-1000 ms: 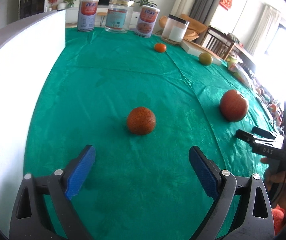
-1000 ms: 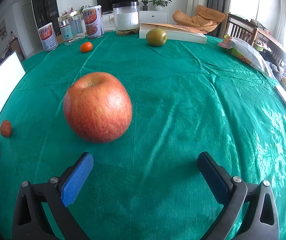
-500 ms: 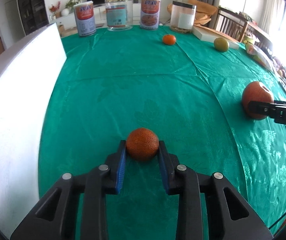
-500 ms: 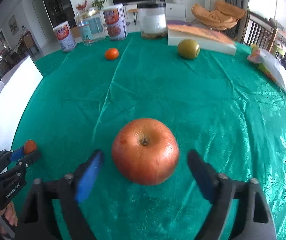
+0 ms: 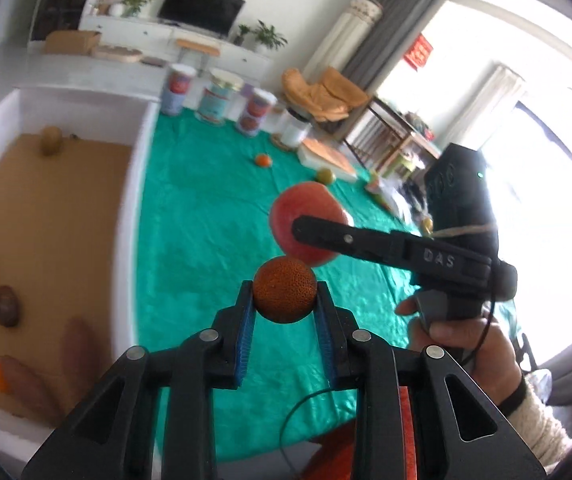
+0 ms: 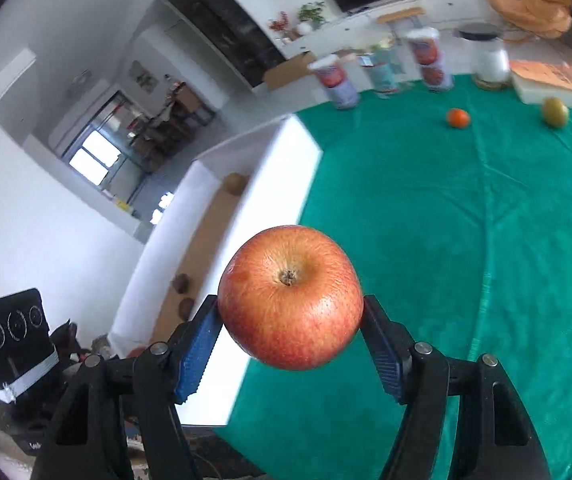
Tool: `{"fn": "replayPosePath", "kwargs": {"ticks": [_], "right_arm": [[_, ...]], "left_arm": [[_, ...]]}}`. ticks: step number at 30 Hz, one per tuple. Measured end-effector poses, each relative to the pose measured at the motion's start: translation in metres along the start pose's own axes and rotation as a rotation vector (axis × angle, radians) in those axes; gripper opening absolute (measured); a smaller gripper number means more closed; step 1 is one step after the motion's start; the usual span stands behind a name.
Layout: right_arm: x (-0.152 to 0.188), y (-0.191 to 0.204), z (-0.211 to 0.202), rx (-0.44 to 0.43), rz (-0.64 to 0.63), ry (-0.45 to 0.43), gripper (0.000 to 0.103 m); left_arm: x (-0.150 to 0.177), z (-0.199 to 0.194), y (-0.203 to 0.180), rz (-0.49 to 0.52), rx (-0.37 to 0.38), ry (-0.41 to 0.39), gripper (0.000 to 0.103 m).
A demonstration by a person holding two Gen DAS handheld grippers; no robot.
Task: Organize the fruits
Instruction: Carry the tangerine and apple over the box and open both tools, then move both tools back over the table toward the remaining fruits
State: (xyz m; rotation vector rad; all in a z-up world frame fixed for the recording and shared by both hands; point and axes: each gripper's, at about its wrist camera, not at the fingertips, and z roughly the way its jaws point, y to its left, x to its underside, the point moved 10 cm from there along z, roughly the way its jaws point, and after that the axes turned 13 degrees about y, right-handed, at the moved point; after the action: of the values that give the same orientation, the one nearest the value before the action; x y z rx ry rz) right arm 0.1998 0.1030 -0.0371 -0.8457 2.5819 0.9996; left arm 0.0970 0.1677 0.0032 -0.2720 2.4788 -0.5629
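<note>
- Left gripper jaws clamped on small orange fruit, raised off green surface.
- Right gripper jaws gripping apple, lifted, likely bound for white box.

The worktop was covered by a creased green cloth. Along its left edge a white-walled box with a brown floor was set. At the far edge three printed tins and a black-lidded jar were stood in a row, with a flat white box bearing an orange top placed just beside the jar. On the cloth near these, a small orange fruit and a green fruit were laid, well apart from each other.
</note>
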Motion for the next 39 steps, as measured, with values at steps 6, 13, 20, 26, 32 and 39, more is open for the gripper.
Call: {"fn": "replayPosePath", "kwargs": {"ticks": [6,13,20,26,32,39], "right_arm": [[-0.026,0.112,0.095,0.01,-0.22,0.132,0.07],[-0.015,0.124,0.193,0.169,-0.284,0.284,0.07],[-0.039,0.129,0.156,0.142,-0.277,0.118,0.076],[-0.059,0.077,0.042,0.219,-0.223,-0.152,0.1],[0.001,-0.108,-0.015,0.446,0.052,-0.157,0.102],[0.101,-0.283,-0.091,0.719,0.371,-0.187,0.102]], "left_arm": [[0.006,-0.047,0.165,-0.262,-0.341,-0.018,0.029],[0.046,-0.031,0.257,-0.414,-0.501,0.095,0.03],[0.035,-0.035,0.245,-0.377,-0.53,0.036,0.063],[-0.007,-0.04,0.145,-0.171,-0.487,-0.106,0.084],[-0.002,0.054,0.0,0.094,-0.24,0.012,0.09],[0.015,0.214,-0.055,0.187,-0.248,0.201,0.089]]}}
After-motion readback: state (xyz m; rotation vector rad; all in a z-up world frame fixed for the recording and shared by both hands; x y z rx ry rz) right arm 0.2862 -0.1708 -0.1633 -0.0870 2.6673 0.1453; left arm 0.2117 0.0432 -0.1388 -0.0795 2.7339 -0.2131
